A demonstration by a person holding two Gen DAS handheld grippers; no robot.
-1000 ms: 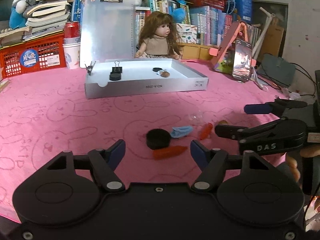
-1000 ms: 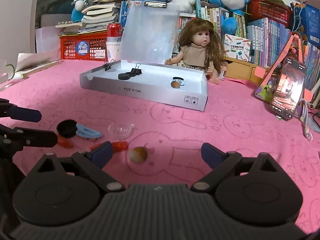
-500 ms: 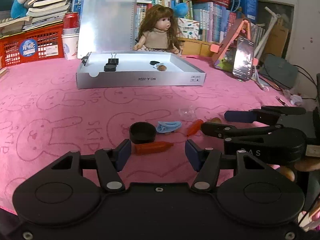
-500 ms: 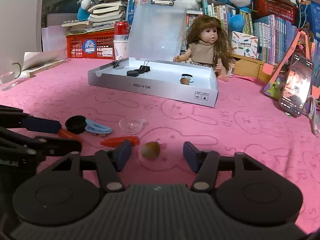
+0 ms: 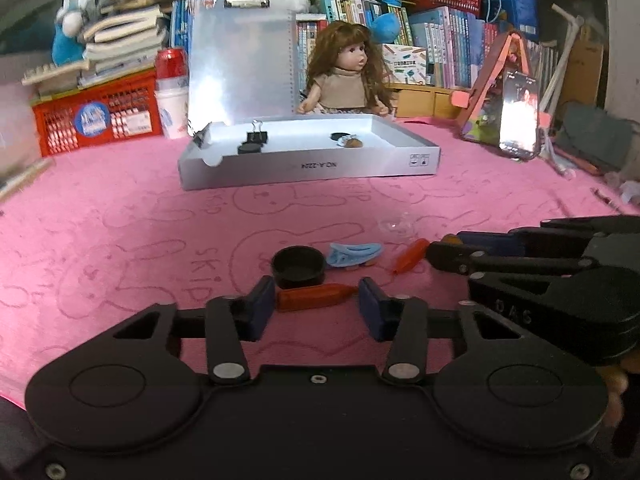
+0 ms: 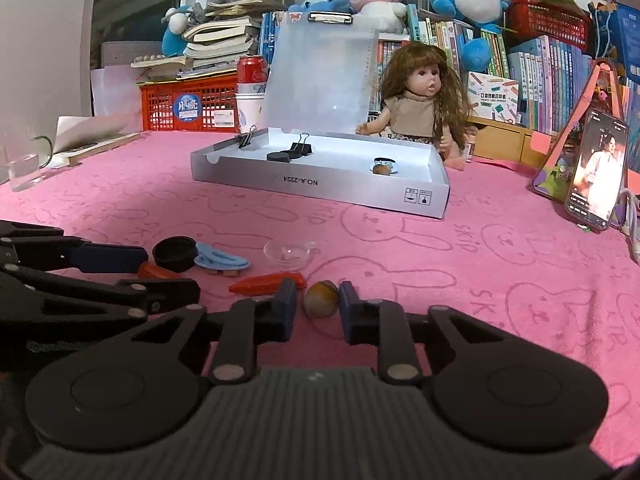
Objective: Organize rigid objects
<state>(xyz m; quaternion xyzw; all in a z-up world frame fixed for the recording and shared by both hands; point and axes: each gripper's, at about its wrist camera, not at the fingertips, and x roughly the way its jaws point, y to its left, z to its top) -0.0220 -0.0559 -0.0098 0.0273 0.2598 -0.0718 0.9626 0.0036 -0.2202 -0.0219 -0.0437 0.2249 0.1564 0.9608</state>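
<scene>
Dim room, with one bright patch glaring at the middle of both fisheye views.
Light is blowing out on the clipboard and the white tray, while a shadow is darkening the pink cloth on the near left. Fisheye distortion is bending the bookshelf at the edges, corners are vignetting black, and the left side of the left wrist view is smearing with blur.

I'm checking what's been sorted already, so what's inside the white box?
In the white box: two black binder clips, a black cap, a brown ball beside a ring-like piece. The near wall hides the floor just behind it.
</scene>
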